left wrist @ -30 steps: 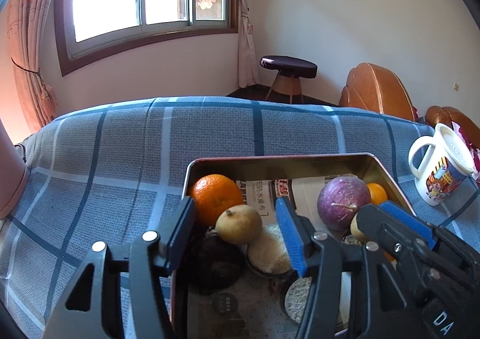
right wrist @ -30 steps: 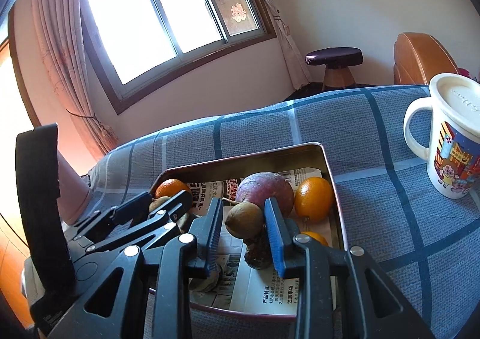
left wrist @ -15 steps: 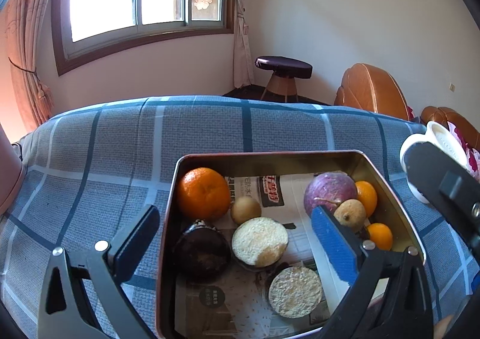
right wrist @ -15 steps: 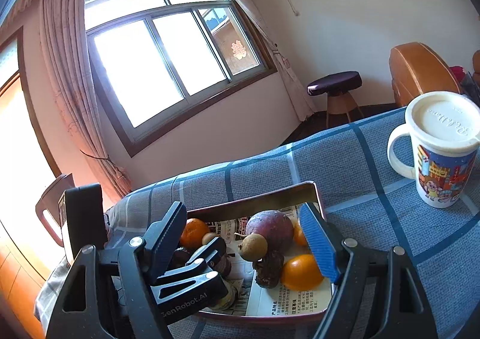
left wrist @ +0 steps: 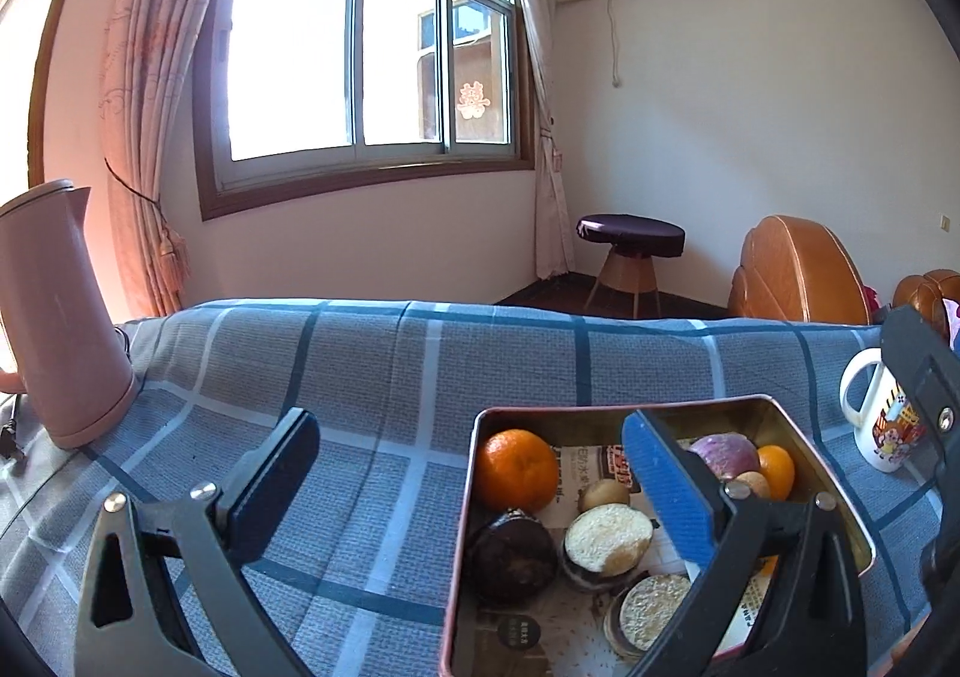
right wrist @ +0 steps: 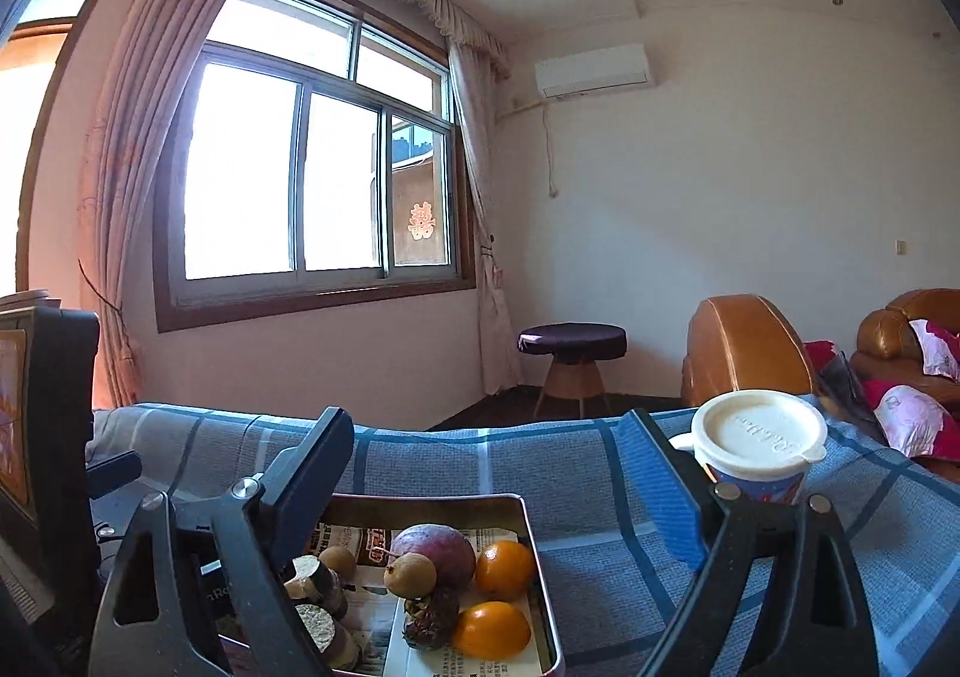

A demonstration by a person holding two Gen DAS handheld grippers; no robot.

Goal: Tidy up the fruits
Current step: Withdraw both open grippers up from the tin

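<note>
A metal tray (left wrist: 600, 410) lined with newspaper holds a large orange (left wrist: 519, 470), a purple fruit (left wrist: 723, 455), two small brown fruits (left wrist: 603, 494), small oranges (left wrist: 777, 470), a dark fruit (left wrist: 510, 554) and cut halves (left wrist: 606, 536). My left gripper (left wrist: 474, 473) hangs wide open above the tray's left rim, holding nothing. My right gripper (right wrist: 486, 473) is raised behind the tray (right wrist: 528, 503). Its jaws are opening with nothing between them. Below it lie the purple fruit (right wrist: 432, 551), a brown fruit (right wrist: 411, 574) and two small oranges (right wrist: 504, 560).
A blue checked cloth (left wrist: 390, 377) covers the surface. A pink kettle (left wrist: 60, 311) stands at its far left. A lidded mug (right wrist: 759, 443) stands right of the tray, close to my right finger (right wrist: 660, 491). A stool (right wrist: 570, 347) and brown armchairs (right wrist: 744, 353) lie beyond.
Both grippers opened and let go of the small brown fruits, which now lie in the tray. Both drew back and up, tilting towards the room.
</note>
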